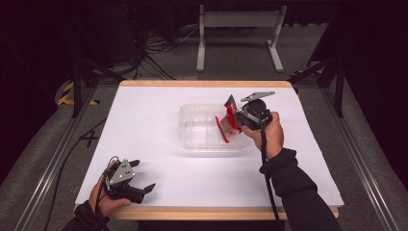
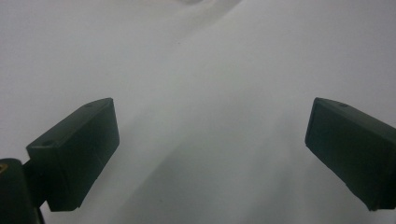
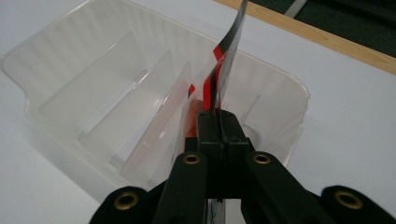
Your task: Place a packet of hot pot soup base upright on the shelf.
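One right hand-held gripper [image 3: 219,126] pinches shut on a red packet [image 1: 226,126], probably to drop it into the clear bin [image 1: 192,137], while the left hand-held gripper [image 1: 143,175] rests wide open, empty, on the bench [image 1: 154,120].

The high view looks forward and down from above the bench's [image 1: 159,139] near edge, taking in its whole top and the floor beyond. The left gripper view sits close over bare bench top near the near-left corner. The right gripper view looks closely down into the clear divided bin [image 3: 93,88], shared with the high view [image 1: 192,130].
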`<control>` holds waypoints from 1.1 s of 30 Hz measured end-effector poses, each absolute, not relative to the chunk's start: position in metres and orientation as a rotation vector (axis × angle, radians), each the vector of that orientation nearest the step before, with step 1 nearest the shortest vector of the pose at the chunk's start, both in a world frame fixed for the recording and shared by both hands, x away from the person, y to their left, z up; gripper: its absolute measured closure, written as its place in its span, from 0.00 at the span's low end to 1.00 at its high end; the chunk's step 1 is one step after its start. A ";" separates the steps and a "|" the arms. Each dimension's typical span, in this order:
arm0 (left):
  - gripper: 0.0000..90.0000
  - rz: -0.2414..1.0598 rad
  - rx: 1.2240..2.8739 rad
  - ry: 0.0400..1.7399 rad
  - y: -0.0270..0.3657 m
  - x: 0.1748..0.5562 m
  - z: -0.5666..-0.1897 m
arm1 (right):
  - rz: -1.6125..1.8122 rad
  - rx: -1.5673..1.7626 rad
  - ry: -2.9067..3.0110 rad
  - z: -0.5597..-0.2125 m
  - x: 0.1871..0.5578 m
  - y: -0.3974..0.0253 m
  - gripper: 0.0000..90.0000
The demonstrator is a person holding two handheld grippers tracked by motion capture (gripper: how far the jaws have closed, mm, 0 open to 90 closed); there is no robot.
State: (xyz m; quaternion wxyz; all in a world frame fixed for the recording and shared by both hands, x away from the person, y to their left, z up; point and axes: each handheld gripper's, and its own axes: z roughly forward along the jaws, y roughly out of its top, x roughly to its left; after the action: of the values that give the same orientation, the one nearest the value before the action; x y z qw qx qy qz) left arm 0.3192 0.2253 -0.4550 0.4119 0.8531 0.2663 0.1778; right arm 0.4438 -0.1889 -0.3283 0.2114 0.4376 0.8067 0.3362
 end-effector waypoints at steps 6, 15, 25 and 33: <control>0.04 0.450 2.147 0.671 0.225 0.319 -0.455 | 0.944 1.202 2.245 -0.329 0.445 -0.189 0.98; 0.04 0.445 2.149 0.668 0.225 0.320 -0.455 | 0.961 1.185 2.258 -0.331 0.445 -0.189 0.95; 0.04 0.445 2.150 0.670 0.225 0.320 -0.455 | 0.947 1.194 2.270 -0.330 0.447 -0.193 0.81; 0.04 0.446 2.151 0.669 0.225 0.320 -0.455 | 0.945 1.190 2.270 -0.329 0.446 -0.195 0.74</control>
State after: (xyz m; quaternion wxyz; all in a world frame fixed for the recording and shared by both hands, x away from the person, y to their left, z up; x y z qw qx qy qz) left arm 0.3199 0.2248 -0.4554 0.4100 0.8543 0.2658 0.1771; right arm 0.4461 -0.1949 -0.3291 0.2036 0.4265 0.8135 0.3389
